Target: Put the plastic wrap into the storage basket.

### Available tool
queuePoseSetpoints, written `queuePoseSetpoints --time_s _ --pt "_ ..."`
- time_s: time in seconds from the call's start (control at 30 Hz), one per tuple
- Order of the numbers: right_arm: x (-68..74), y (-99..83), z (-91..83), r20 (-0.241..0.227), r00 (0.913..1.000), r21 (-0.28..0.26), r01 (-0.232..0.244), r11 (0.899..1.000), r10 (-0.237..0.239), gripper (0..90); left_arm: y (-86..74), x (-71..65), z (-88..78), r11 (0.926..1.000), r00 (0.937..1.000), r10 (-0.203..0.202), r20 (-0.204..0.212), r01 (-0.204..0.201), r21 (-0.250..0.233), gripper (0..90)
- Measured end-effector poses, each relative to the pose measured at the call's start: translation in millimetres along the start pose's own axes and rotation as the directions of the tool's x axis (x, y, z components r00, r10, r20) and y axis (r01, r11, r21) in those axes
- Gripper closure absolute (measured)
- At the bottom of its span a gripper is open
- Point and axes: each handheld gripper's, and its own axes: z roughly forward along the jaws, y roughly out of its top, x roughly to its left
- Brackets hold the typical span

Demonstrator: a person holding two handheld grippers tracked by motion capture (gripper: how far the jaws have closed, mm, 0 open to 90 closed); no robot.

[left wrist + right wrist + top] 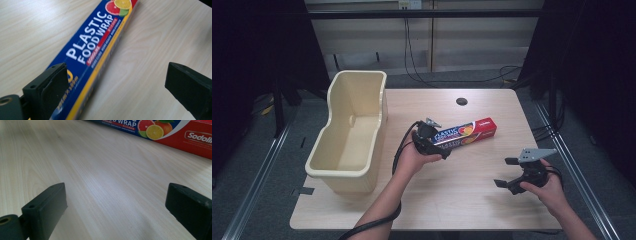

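Left gripper (113, 82) jaws spread astride blue-red plastic wrap box (95, 50), seemingly untouched, right gripper (116, 207) spread.

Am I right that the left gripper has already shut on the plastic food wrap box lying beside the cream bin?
Not quite: the left gripper is open, its jaws wide apart at the plastic food wrap box, as the left gripper view shows. The box lies beside the cream bin.

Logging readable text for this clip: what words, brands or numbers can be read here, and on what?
"PLASTIC FOOD WRAP": on the blue face of the wrap box, in the left gripper view.
"Sodoli", cut off by the frame edge: on the box's red end, in the right gripper view.
Small print under the title and near the left jaw: too blurred to read.
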Motion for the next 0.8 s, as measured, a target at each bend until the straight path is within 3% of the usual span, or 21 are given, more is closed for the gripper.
queuePoseSetpoints --time_s 0.3,0.4,0.8 --pt "0.7 0.0 1.3 -0.006 1.0000 0.002 0.008 1.000 -0.008 3.5 21.4 11.9 24.0 1.0000 1.0000 -0.008 0.003 0.008 0.000 5.1" --pt "0.6 0.0 1.2 -0.007 0.9999 0.003 0.008 1.000 -0.008 3.6 28.3 15.9 31.0 0.9999 1.0000 0.009 0.000 -0.009 0.014 5.1" --pt "0.8 0.0 1.7 -0.004 1.0000 0.011 0.007 1.000 -0.007 3.8 34.9 25.1 52.6 0.9994 0.9999 0.010 0.001 -0.011 0.032 5.3"
